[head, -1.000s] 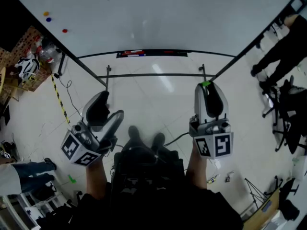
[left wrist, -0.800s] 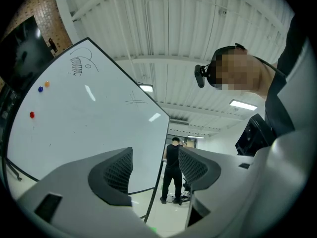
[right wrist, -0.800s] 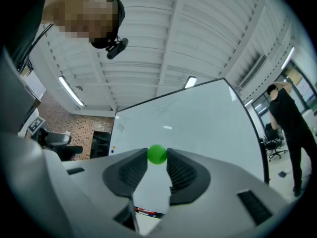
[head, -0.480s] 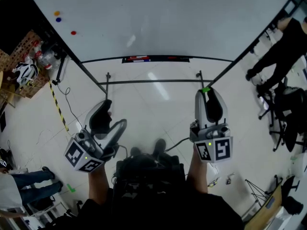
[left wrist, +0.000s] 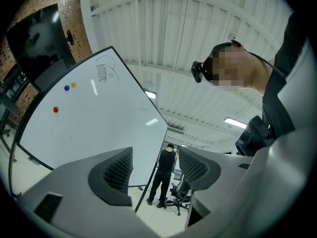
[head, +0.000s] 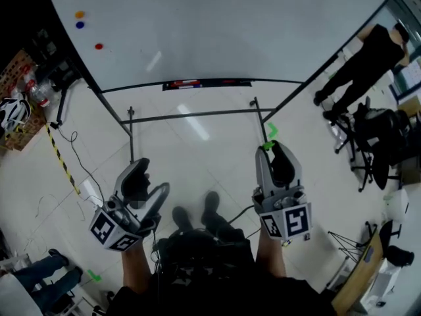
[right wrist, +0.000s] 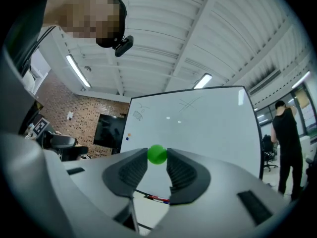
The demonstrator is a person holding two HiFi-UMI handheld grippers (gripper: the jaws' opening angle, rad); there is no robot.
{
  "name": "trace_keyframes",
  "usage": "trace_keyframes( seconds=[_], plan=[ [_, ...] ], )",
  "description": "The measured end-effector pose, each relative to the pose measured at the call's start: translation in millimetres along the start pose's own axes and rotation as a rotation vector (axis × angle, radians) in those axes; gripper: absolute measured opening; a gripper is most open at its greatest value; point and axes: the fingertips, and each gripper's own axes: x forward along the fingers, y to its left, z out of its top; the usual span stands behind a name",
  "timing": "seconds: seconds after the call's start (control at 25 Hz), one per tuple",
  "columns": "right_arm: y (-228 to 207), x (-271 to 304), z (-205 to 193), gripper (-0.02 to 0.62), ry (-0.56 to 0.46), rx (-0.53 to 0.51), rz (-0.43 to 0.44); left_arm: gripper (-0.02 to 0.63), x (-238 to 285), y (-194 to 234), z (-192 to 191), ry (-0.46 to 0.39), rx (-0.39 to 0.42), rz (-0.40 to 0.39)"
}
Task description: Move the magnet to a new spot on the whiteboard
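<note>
The right hand-held gripper (right wrist: 157, 158) pinches the green magnet (right wrist: 157, 153) between its jaw tips, clear of the whiteboard (head: 230, 25) and held out in front of it above the floor (head: 217, 150). The left hand-held gripper (left wrist: 154, 157) has its jaws spread with nothing between them; through the gap a person in black (left wrist: 166, 177) stands past the board's edge. An orange magnet (head: 79, 14), a blue magnet (head: 79, 25) and a red magnet (head: 99, 46) sit near the board's left edge
</note>
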Motion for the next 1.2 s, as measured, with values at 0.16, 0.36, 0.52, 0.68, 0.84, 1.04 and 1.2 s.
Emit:
trace_keyframes(
  seconds=[0.16, 0.36, 0.52, 0.68, 0.84, 1.04, 1.2],
  plan=[
    [16.5, -2.3, -2.6, 0.149, 0.018, -0.019, -0.008, 0.281, -15.0, 5.9, 4.8, -0.023, -0.014, -0.012],
    [23.0, -1.6, 12.8, 0.149, -0.016, -0.044, 0.011, 0.281, -18.1, -1.5, 15.9, -0.05, 0.011, -0.019],
    [24.3, -3.8, 16.7, 0.149, -0.033, -0.041, 0.039, 0.281, -21.0, -11.2, 17.1, -0.062, 0.03, -0.002],
    [8.7, -8.7, 18.8, 0.149, -0.051, -0.04, 0.044, 0.281, -6.4, -21.9, 10.5, -0.059, 0.039, -0.001],
    [-18.9, -22.1, 16.0, 0.149, -0.065, -0.017, 0.034, 0.281, 17.4, -42.0, 1.6, -0.044, 0.052, -0.004],
    [-54.7, -45.7, 11.9, 0.149, -0.07, 0.013, 0.026, 0.281, 45.1, -72.2, -16.5, -0.016, 0.068, 0.001],
    [-87.3, -65.7, 5.7, 0.149, -0.07, 0.046, 0.009, 0.281, 68.8, -92.4, -32.7, 0.016, 0.07, 0.01]
  ],
)
